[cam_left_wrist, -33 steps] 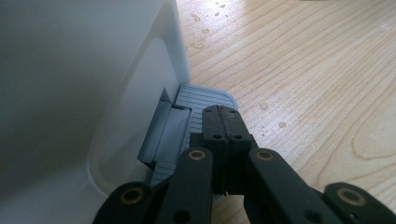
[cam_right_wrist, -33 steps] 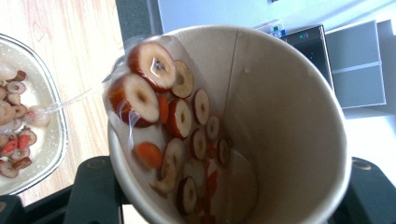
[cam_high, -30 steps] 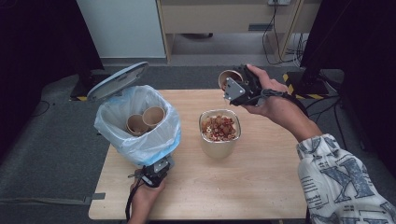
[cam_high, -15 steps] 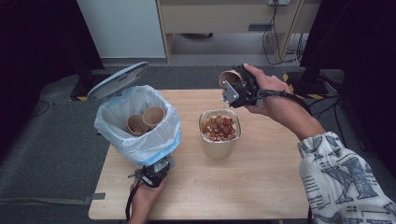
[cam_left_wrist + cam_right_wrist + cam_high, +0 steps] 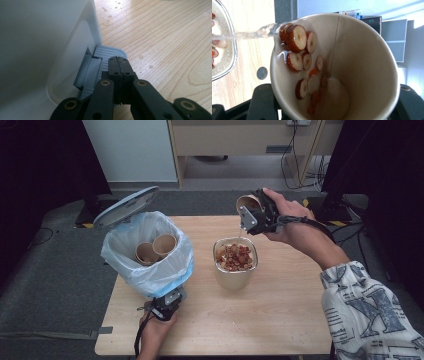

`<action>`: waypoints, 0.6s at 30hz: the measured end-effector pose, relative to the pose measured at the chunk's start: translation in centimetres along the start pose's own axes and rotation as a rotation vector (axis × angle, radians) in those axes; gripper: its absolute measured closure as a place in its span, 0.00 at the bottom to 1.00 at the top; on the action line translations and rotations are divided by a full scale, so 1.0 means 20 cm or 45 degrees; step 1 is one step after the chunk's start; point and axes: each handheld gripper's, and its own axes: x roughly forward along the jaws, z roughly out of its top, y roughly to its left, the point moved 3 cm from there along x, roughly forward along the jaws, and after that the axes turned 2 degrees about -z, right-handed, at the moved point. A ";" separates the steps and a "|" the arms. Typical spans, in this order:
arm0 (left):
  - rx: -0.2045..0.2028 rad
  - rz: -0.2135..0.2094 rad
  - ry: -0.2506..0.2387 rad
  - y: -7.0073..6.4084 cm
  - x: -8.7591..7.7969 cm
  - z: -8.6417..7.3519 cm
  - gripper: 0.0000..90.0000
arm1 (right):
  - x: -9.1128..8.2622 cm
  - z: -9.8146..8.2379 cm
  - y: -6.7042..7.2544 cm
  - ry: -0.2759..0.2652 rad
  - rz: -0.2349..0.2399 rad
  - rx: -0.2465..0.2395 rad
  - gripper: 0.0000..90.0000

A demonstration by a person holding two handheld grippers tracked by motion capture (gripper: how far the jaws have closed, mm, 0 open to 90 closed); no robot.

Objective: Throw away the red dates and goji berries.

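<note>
Two tongs work: the right tongs (image 5: 250,212) pinch the light, crushable brown paper cup (image 5: 337,67) mid-wall, pouring; the left tongs (image 5: 119,66), pressed together, press the grey bin pedal (image 5: 105,53).

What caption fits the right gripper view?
Tipped paper cup pouring liquid and red fruit slices toward a bowl.

My table (image 5: 290,320): light wood, water droplets on it near my left side. Bin (image 5: 150,270) with plastic liner stands at left, its grey pedal (image 5: 107,53) just above wood. Glass container (image 5: 236,275) of sliced fruit stands mid-table, apart from bin.
</note>
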 end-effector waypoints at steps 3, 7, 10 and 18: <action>0.003 -0.002 0.000 0.00 0.00 0.00 0.99 | 0.00 0.00 0.00 0.000 0.001 -0.003 0.41; 0.000 -0.001 0.000 0.00 0.00 0.00 0.99 | 0.00 -0.01 0.00 0.000 -0.002 0.002 0.41; -0.002 0.000 0.000 0.00 0.00 0.00 0.99 | 0.00 -0.01 -0.01 -0.002 -0.004 0.015 0.41; 0.006 -0.002 -0.001 0.00 0.00 0.00 0.99 | -0.01 -0.01 -0.01 -0.004 -0.008 0.013 0.41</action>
